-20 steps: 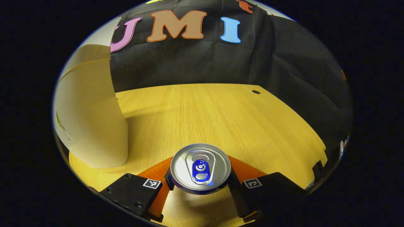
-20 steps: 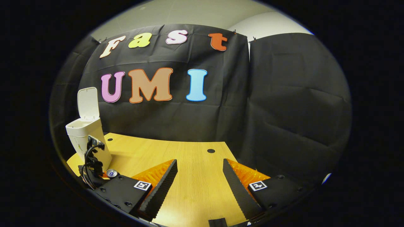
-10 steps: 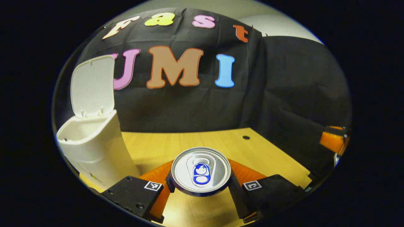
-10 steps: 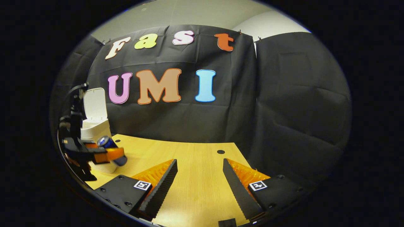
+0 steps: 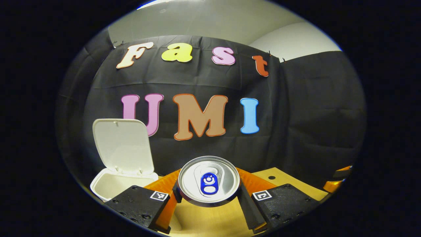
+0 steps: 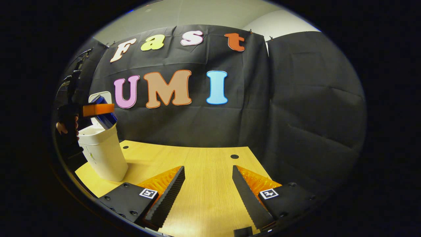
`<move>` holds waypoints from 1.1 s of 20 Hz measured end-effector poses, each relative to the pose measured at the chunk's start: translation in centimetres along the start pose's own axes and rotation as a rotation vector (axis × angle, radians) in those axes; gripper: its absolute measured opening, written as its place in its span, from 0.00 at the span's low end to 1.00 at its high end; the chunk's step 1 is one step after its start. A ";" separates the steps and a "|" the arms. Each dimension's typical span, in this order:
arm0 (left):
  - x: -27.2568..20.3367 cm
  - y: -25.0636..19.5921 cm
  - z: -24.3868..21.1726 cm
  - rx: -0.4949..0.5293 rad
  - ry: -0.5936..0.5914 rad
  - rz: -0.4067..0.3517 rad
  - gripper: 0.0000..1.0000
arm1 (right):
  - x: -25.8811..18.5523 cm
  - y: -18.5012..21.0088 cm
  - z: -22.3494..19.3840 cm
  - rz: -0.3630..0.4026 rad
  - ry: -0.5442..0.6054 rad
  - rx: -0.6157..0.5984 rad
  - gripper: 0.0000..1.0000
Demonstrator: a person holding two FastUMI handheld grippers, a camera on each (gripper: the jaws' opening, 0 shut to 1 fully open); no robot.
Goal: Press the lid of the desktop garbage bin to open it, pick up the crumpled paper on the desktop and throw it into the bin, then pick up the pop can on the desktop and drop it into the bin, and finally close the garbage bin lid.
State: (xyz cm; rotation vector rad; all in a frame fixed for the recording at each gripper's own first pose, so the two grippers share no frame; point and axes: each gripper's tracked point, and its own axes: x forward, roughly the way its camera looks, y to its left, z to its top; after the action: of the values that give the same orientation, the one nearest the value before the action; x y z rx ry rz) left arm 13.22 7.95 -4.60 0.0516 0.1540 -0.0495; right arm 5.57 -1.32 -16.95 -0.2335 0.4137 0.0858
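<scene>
Gripping the pop can [image 5: 208, 180], left claw [image 5: 208, 194] above open bin [image 6: 102, 151]; right claw [image 6: 208, 191] spread apart.

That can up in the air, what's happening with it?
A person is carrying the can with the left hand-held gripper, whose fingers squeeze it from both sides. In the right gripper view, the can hangs tilted just above the white bin, whose lid stands open. It has not been dropped in yet. The right hand-held gripper waits open and empty above the table.
</scene>
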 end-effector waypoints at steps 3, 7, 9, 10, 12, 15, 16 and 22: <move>0.5 4.9 1.1 0.044 -0.014 0.097 0.77 | 0.1 0.3 0.1 -0.001 -0.003 -0.006 0.97; 0.7 11.6 0.6 0.038 0.020 0.238 0.77 | 0.2 1.0 -0.4 0.002 0.007 0.001 0.97; 0.5 13.8 -0.6 0.026 0.053 0.285 0.77 | 0.2 1.3 -0.6 0.003 0.015 -0.001 0.97; 0.4 14.9 -1.3 0.025 0.078 0.309 0.77 | 0.2 1.4 -0.7 0.003 0.016 -0.004 0.97; 0.0 16.5 -3.0 0.017 0.127 0.350 0.77 | 0.1 1.6 -0.6 0.003 0.016 -0.014 0.97; -0.1 17.2 -4.7 -0.018 0.183 0.384 0.77 | 0.1 1.6 -0.5 -0.002 0.018 -0.033 0.97; -0.3 17.4 -4.7 -0.013 0.189 0.398 0.79 | 0.1 1.7 -0.4 0.000 0.019 -0.032 0.97; -0.6 17.1 0.8 0.068 0.082 0.381 0.96 | 0.7 2.7 -0.9 0.020 0.027 -0.023 0.97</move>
State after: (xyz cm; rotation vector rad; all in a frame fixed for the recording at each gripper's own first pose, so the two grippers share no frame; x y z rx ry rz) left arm 13.70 24.98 -2.92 0.1506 0.2222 0.3284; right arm 5.51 1.14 -18.60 -0.2535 0.4420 0.1071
